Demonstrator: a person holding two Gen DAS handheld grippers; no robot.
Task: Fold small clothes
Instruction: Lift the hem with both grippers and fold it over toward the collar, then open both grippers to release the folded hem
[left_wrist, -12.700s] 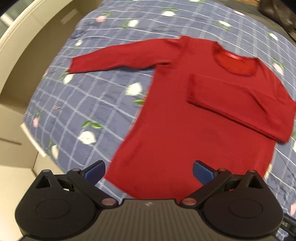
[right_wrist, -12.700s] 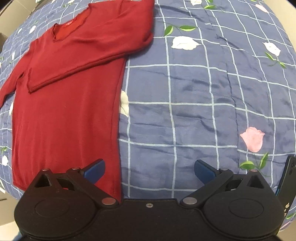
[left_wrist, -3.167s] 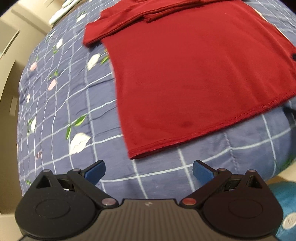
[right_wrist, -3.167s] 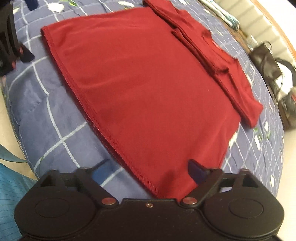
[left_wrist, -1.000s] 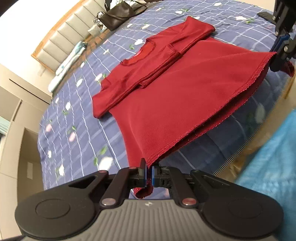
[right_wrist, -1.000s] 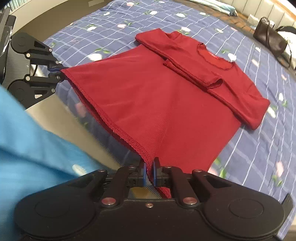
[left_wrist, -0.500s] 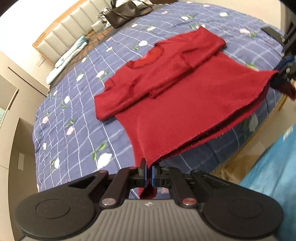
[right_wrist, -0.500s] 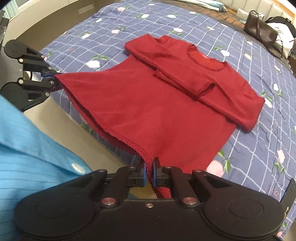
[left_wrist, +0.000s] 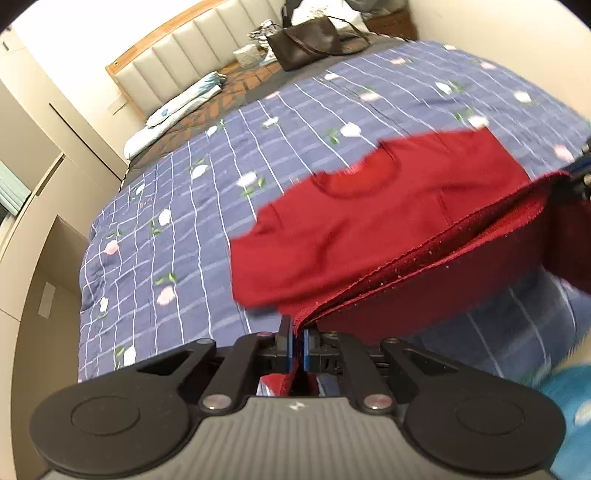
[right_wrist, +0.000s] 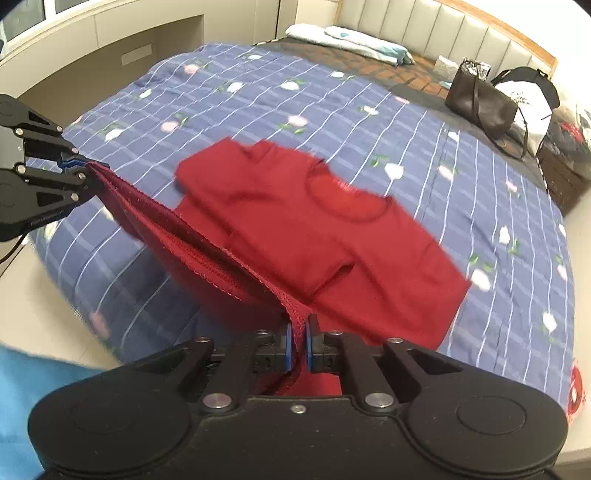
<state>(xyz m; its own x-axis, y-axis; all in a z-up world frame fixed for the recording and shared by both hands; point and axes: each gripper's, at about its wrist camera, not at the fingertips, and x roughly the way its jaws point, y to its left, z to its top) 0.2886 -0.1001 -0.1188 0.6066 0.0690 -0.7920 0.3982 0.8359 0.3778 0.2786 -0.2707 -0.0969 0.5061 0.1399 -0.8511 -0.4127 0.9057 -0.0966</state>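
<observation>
Sweater (left_wrist: 388, 206): deep red, plain, no pattern. Bedspread (right_wrist: 258, 99): blue-violet, thin white grid lines, scattered white and pink flowers with green leaves. Gripper bodies: black; finger pads (right_wrist: 287, 349): blue. Handbag (right_wrist: 480, 103): dark brown. Headboard (left_wrist: 207, 51): beige panels, wood trim. Garment at frame edge (right_wrist: 22, 384): bright blue.

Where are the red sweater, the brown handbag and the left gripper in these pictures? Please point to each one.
red sweater (right_wrist: 295, 221): right wrist view, on the chest below the neckline.
brown handbag (right_wrist: 480, 103): right wrist view, on the bag's side.
left gripper (left_wrist: 295, 345): left wrist view, between its fingertips, shut on the sweater's hem.
</observation>
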